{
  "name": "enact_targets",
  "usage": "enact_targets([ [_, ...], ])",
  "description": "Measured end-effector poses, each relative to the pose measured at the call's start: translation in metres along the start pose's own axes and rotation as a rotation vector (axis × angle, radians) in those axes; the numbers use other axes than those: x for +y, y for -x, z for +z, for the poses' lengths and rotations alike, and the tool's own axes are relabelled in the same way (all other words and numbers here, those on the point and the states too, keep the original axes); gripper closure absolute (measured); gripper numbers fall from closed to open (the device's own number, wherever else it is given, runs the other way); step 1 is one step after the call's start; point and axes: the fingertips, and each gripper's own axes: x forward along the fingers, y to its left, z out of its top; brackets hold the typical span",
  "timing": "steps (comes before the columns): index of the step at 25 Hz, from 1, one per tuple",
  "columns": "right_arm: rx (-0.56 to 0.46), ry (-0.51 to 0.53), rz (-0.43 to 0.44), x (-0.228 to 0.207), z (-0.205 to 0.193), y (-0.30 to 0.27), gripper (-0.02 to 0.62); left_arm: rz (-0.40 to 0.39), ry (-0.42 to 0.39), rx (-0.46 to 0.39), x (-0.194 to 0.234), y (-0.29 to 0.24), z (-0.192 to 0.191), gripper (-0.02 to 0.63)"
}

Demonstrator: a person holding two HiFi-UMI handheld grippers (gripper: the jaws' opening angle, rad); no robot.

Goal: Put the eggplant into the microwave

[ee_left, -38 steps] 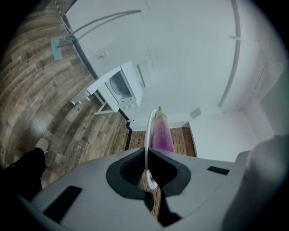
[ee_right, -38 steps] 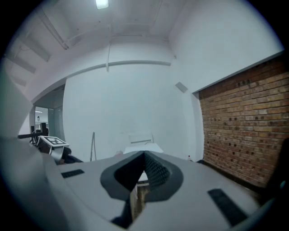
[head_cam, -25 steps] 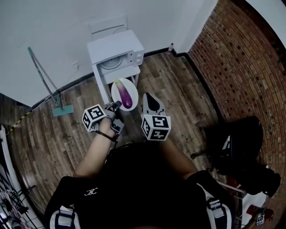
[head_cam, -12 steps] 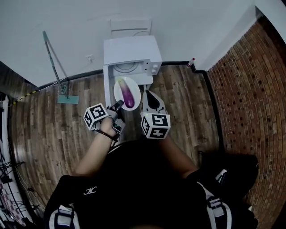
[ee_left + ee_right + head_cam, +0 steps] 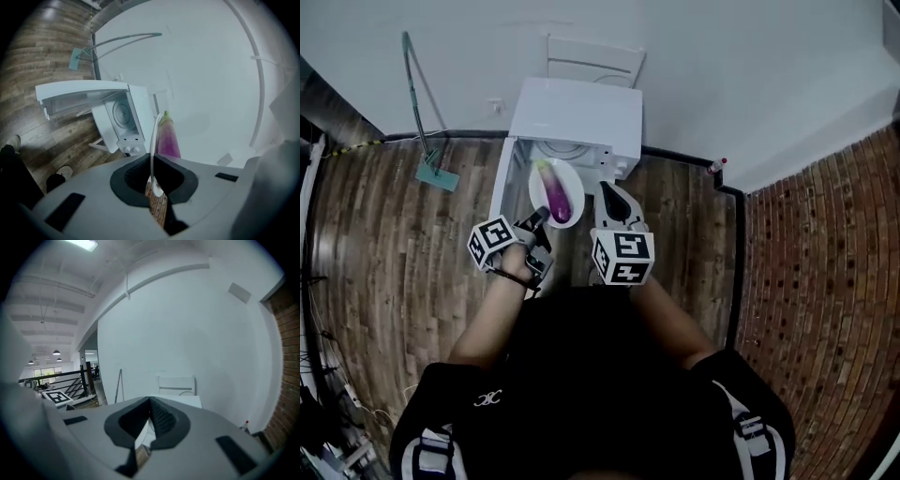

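In the head view, your left gripper (image 5: 536, 217) carries a white plate (image 5: 574, 192) by its near rim. The eggplant (image 5: 555, 192) lies on the plate, just in front of the open microwave (image 5: 577, 112). Your right gripper (image 5: 611, 192) is beside the plate. In the left gripper view, the jaws are clenched on the plate's edge. In the right gripper view, the jaws are pressed together with nothing between them.

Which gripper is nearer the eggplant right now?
Left. The left gripper is clamped on the rim of the plate that carries the eggplant. The right gripper is empty, off the plate's right side.
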Motion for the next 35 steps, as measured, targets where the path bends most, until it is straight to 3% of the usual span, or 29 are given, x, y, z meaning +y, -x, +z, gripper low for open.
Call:
enact_targets([
  [5,0.042,0.019,0.054,-0.041,-0.005,-0.030,0.583,-0.001,-0.015,-0.072,0.005,-0.042,0.006,0.591],
  [8,0.067,0.018,0.082,-0.051,-0.019,-0.051,0.583,0.007,0.028,-0.086,0.023,-0.065,0.012,0.591],
  [18,0.172,0.038,0.191,-0.058,-0.121,-0.129,0.583,0.059,0.060,-0.121,0.136,-0.168,0.053,0.590],
  [26,0.283,0.001,0.128,-0.087,-0.204,-0.139,0.583,0.057,0.036,-0.114,0.201,-0.251,0.098,0.590],
  [35,0.387,0.006,0.093,-0.111,-0.262,-0.126,0.583,0.023,0.013,-0.177,0.222,-0.313,0.142,0.589],
])
